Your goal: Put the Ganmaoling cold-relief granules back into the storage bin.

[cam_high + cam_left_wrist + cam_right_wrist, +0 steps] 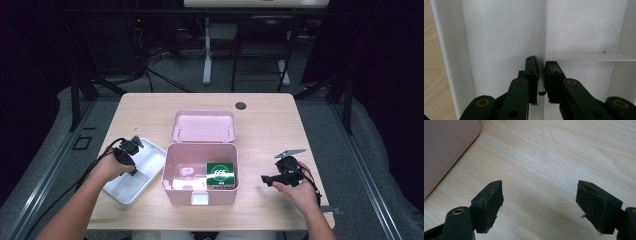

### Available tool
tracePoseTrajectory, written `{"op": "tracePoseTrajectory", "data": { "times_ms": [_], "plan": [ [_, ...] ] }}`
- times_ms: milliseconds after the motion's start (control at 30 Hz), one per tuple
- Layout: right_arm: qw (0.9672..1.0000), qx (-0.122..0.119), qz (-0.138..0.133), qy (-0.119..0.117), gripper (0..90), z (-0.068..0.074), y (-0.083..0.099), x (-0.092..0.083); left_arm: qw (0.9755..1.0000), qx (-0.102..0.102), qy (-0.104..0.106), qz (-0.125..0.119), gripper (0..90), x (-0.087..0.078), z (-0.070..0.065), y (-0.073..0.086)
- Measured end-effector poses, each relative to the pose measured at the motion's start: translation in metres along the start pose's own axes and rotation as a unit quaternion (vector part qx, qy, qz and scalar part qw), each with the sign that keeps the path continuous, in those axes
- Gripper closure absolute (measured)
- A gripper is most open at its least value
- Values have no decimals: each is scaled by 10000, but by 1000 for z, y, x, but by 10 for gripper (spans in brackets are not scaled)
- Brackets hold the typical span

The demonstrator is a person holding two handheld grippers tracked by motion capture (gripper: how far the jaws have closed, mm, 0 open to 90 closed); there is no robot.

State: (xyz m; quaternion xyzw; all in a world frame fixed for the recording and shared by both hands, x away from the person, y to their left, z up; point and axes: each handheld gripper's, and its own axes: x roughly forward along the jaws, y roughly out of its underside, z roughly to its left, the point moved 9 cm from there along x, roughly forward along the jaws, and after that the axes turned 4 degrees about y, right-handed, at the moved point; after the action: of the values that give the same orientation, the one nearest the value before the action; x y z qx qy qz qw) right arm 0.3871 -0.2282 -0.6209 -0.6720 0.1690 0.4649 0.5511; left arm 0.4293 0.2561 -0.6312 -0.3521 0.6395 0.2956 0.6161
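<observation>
A white divided tray (125,189) lies on the table left of an open pink box (172,187). My left gripper (133,169) points down into the tray. In the left gripper view its jaws are nearly together, and the left gripper (542,75) pinches the tray's thin upright divider (543,30) between its pads. A green packet (221,173) with white figures stands in the pink box at its right side. My right gripper (264,180) rests over bare wood right of the box, pointing toward it. The right gripper (539,200) stands wide open with nothing between its fingers.
The pink box's lid (203,126) lies folded back behind it. A corner of the box (446,150) shows at the left of the right gripper view. A dark round grommet (241,105) sits near the table's far edge. Table legs and cables stand beyond.
</observation>
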Motion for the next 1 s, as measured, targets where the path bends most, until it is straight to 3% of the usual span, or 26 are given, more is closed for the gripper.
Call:
{"op": "tracePoseTrajectory", "data": {
  "times_ms": [167,767,867,900,1000],
  "plan": [
    [10000,-5,19,2,214,-1,1,2,9999,55,35,104,877,2,-2,-1],
    [10000,-3,67,9,214,-2,4,4,9999,60,-7,135,854,2,-4,0],
    [10000,56,68,-4,214,-2,4,3,9999,23,5,97,886,2,-3,1],
    [10000,59,61,-7,214,-3,4,3,9999,115,-8,129,888,2,-2,2],
    [10000,60,60,-6,214,-3,4,3,9998,146,-7,133,888,1,-2,2]
  ]
}}
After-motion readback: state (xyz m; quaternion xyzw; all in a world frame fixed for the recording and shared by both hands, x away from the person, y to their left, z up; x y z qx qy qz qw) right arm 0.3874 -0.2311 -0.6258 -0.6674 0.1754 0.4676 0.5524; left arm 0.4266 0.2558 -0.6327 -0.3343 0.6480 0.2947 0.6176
